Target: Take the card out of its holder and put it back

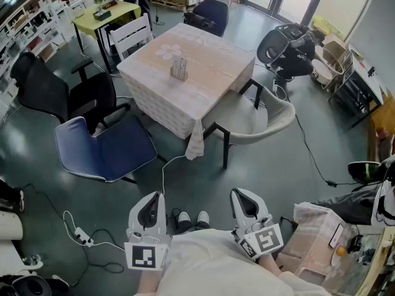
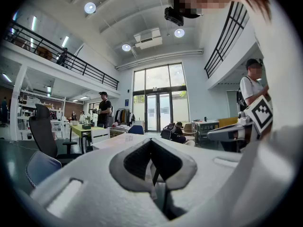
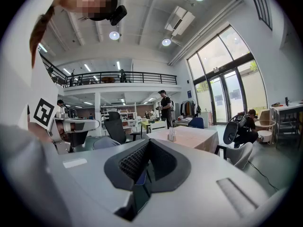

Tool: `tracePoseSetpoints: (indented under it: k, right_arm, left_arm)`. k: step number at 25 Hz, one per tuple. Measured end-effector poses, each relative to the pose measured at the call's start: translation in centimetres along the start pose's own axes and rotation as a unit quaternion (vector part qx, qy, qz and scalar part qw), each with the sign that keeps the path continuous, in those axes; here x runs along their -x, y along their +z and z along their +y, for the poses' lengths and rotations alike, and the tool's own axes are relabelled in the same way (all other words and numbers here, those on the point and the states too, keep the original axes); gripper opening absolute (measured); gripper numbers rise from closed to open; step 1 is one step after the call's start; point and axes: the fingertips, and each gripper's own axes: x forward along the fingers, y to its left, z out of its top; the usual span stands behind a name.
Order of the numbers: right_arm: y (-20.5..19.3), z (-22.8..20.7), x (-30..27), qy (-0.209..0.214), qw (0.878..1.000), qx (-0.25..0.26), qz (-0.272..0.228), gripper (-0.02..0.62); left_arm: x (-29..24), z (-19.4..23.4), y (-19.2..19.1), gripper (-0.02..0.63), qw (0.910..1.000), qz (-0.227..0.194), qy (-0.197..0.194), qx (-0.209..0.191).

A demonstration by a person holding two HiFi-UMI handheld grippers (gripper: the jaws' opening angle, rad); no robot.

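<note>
A small clear card holder (image 1: 179,68) with a card upright in it stands near the middle of the pale-clothed table (image 1: 210,79), far from me. In the right gripper view the card holder (image 3: 171,135) is small, on the distant table (image 3: 191,137). Both grippers are held close to my body, pointing roughly level toward the table. My left gripper (image 1: 150,209) (image 2: 151,141) has its jaws together with nothing between them. My right gripper (image 1: 245,203) (image 3: 147,143) is likewise shut and empty. The two are side by side, well apart from the holder.
A blue chair (image 1: 105,147) and a black office chair (image 1: 55,91) stand left of the table, a beige chair (image 1: 253,119) at its right. Cables and a power strip (image 1: 83,236) lie on the floor at my left. A person (image 2: 103,110) stands far behind.
</note>
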Motion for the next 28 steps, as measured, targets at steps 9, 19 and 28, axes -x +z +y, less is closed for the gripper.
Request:
tracePoseSetpoints:
  k: [9, 19, 28]
  right_arm:
    - [0.3, -1.0, -0.4, -0.001, 1.000, -0.001, 0.003, 0.002]
    - [0.5, -3.0, -0.7, -0.003, 1.000, -0.023, -0.013, 0.002]
    - [0.2, -4.8, -2.3, -0.006, 0.999, -0.042, -0.009, 0.002]
  left_arm:
    - [-1.1, -0.3, 0.4, -0.002, 0.9999, -0.005, 0.004, 0.014]
    - [-2.8, -0.8, 0.4, -0.002, 0.9999, -0.004, 0.006, 0.016]
    - [-5.3, -1.0, 0.5, -0.002, 0.9995, -0.003, 0.004, 0.032]
